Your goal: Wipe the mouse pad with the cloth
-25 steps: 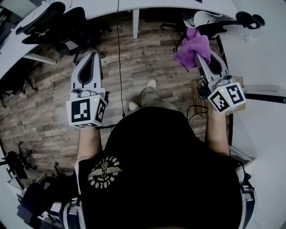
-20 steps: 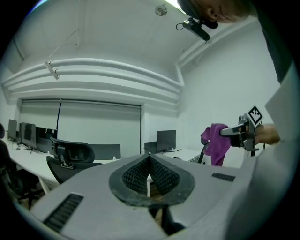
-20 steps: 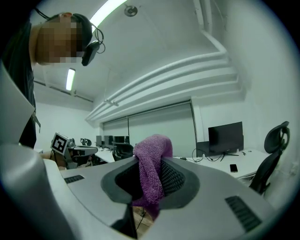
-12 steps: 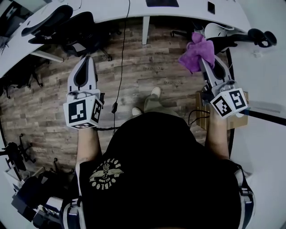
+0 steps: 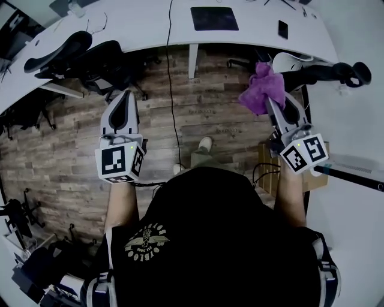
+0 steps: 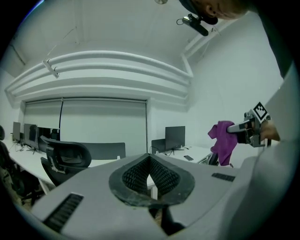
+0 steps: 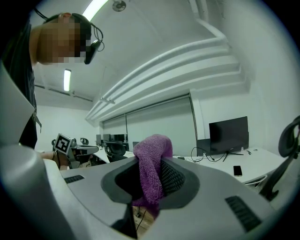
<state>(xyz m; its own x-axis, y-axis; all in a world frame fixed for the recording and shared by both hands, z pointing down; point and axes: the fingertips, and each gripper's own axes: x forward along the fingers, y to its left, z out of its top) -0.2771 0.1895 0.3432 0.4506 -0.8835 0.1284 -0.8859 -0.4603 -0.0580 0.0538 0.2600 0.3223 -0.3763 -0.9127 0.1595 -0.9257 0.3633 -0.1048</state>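
Right gripper [image 5: 269,102] fingers clamped on cloth [image 5: 261,89], left gripper [image 5: 124,96] fingers together, empty; mouse pad [image 5: 214,18] on desk [image 5: 144,25] well ahead of both fingertips, so best land cloth flat before stroking.

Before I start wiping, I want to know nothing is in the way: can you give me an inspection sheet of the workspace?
Surface: white desk ahead.
Job's things: mouse pad flat on the desk; purple cloth held above the floor.
Clutter: phone right of the pad.
Grippers: right gripper shut on the cloth; left gripper shut, empty.
Cables: black cable hanging from the desk to the floor.
Surroundings: office chairs, wood floor.
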